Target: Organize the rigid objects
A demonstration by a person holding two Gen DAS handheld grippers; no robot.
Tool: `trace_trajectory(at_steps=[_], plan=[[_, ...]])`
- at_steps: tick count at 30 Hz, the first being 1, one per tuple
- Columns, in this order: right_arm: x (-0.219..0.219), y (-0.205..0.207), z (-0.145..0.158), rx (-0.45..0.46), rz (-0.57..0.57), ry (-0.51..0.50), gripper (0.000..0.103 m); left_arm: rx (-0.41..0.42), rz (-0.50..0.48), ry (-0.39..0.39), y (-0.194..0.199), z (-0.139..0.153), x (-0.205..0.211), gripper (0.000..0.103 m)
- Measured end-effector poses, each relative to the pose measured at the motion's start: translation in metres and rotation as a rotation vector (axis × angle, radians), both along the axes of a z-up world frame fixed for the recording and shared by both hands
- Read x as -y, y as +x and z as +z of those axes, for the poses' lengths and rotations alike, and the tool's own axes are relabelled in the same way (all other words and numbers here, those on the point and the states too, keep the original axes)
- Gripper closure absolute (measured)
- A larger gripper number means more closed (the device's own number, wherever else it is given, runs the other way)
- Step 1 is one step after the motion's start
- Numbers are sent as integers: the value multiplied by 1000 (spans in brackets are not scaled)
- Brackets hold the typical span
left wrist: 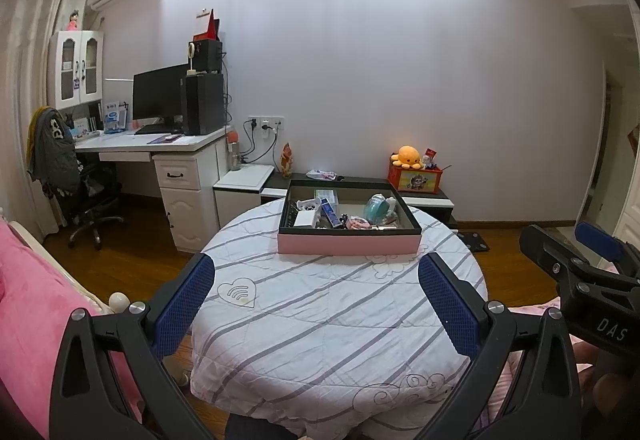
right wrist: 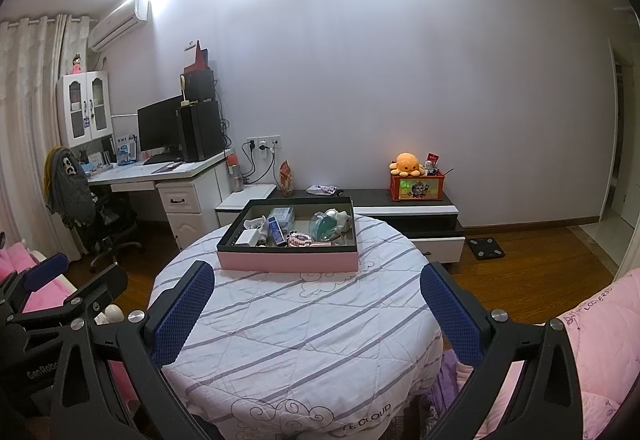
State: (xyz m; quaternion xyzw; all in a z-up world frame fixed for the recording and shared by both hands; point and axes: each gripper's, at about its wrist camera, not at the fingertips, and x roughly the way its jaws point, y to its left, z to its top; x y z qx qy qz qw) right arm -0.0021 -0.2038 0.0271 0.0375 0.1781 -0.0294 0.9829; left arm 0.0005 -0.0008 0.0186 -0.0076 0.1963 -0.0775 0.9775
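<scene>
Left wrist view shows the left gripper [left wrist: 316,304] held back over the near side of the round table [left wrist: 320,340], its blue-padded fingers spread wide with nothing between them. The right gripper [right wrist: 318,310] stands the same way, wide apart and empty. All the small rigid objects in sight lie inside the pink-sided box [left wrist: 348,243] at the far side of the table: a white charger block [left wrist: 305,218], a blue-and-white carton [left wrist: 327,209], a teal object [left wrist: 377,209]; the striped cloth around the box is bare. This would fit a sorting just finished or one yet to be tidied within the box. Any reach into it would do best from above, taking one object at a time, since they lie crowded and touching.
</scene>
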Motion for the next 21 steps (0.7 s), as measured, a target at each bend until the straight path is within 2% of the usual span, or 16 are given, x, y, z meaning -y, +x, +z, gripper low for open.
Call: trace_trajectory(at_steps=[21], plan=[[0, 1, -6, -6, -1, -3, 0, -25, 26, 10, 7, -1, -5, 0]])
